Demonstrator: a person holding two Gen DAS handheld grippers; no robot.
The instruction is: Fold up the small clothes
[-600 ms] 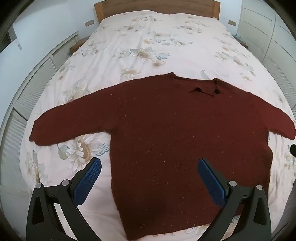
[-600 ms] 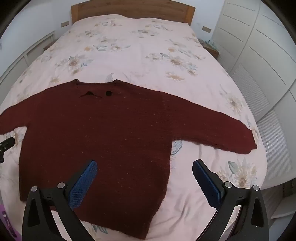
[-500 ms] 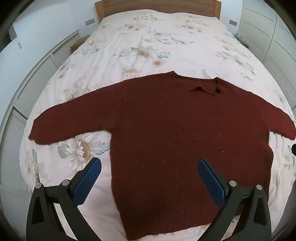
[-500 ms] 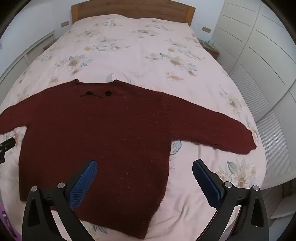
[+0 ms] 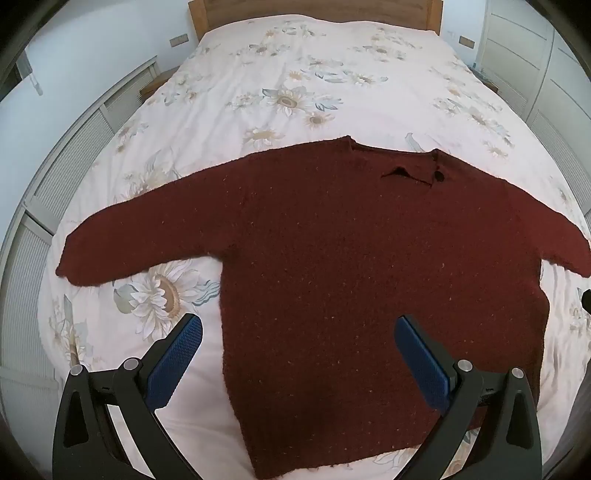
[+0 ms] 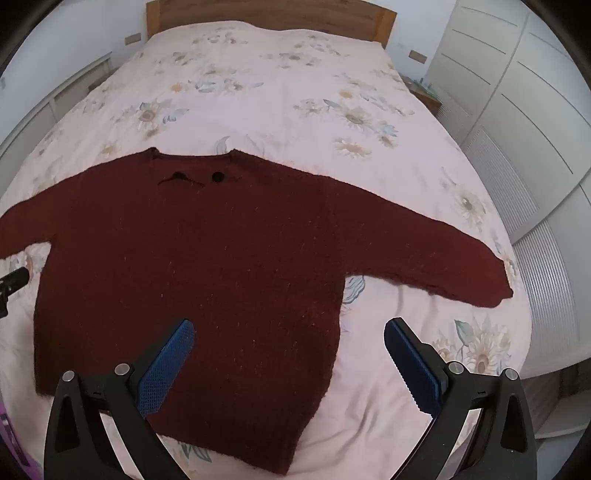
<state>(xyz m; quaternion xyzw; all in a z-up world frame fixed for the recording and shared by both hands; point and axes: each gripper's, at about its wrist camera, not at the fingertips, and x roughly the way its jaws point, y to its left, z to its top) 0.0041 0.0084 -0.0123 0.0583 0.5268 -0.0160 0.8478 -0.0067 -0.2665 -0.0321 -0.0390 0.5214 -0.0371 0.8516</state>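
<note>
Black forked gripper [image 5: 297, 332] arms, blue textured pads, apparently silver screws

Soft, even daylight, faint shadows, sharp centres, strong fisheye bending and dark vignetted corners.

- A dark red sweater [image 5: 351, 266] lies flat on the bed [image 5: 295, 74], with its neck on the far side.
- Both sleeves are spread out, one to the left [image 5: 147, 243] and one to the right [image 5: 546, 236].
- A small dark button [image 5: 439, 176] sits near the neck.
- The bed cover is pale with big flowers [image 5: 162, 295] on it.
- The left tool [image 5: 298, 347] hangs above the near part of the sweater. Its two blue pads [image 5: 173, 362] stand wide apart, with nothing held between them.
- A wooden headboard [image 5: 314, 11] is at the far end.
- White cupboard doors [image 5: 517, 55] stand on the right.
</note>
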